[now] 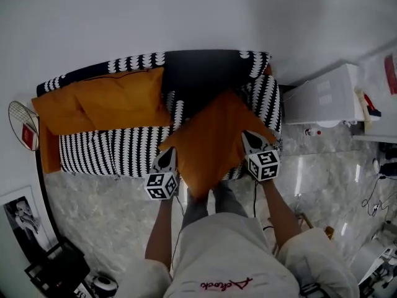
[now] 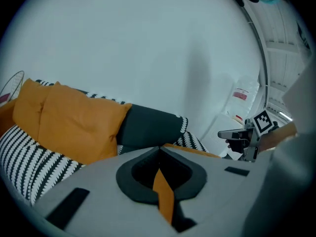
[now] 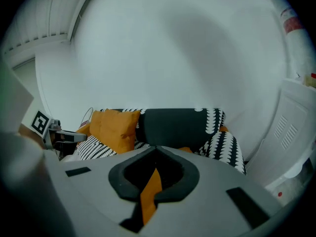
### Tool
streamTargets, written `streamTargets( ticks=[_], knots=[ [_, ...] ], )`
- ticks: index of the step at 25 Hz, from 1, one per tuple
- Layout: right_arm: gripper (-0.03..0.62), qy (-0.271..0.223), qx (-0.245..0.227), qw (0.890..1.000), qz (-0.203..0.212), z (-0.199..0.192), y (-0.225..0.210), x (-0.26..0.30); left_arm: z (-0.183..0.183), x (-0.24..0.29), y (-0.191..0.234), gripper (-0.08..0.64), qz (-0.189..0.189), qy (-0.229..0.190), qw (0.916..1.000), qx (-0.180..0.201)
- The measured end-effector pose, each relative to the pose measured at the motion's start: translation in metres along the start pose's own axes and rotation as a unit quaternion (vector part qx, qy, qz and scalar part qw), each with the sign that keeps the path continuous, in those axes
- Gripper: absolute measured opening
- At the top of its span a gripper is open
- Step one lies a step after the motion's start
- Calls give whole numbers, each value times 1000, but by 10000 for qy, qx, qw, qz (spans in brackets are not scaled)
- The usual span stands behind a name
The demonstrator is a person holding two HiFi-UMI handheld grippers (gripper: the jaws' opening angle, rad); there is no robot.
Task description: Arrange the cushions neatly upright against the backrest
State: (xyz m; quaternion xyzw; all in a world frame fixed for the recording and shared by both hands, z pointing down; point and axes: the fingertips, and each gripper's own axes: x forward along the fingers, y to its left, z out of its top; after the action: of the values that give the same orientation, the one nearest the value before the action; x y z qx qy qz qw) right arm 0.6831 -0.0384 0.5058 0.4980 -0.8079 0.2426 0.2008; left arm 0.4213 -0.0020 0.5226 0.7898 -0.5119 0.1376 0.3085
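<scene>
The left hand-held gripper and right hand-held gripper each clamp tight on the orange cushion.

All three pictures are dim and flat, lit softly from above with no hard shadows. The head view bends strongly toward its edges, bowing the sofa, and pale glare streaks the glossy floor at the right. Both gripper views are cool-tinted and ringed by black corners. The wall carries a faint vertical shadow, and the nearest foreground is blurred. The orange cushion looks muted.
</scene>
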Motion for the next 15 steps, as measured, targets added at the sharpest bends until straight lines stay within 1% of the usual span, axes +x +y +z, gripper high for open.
streamTargets(
  ticks=[4,9,12,15],
  knots=[
    [26,368,58,9993,42,-34,-5,7,-37,7,10,29,114,231,9992,-320],
    [26,747,83,9972,58,-72,-16,22,-81,20,30,29,263,523,9960,-669],
    [26,884,31,9961,47,-82,-23,35,-101,23,45,29,373,639,9930,-918],
    [26,973,-61,9952,33,-83,-31,47,-116,23,55,29,498,712,9893,-1171]
  ],
)
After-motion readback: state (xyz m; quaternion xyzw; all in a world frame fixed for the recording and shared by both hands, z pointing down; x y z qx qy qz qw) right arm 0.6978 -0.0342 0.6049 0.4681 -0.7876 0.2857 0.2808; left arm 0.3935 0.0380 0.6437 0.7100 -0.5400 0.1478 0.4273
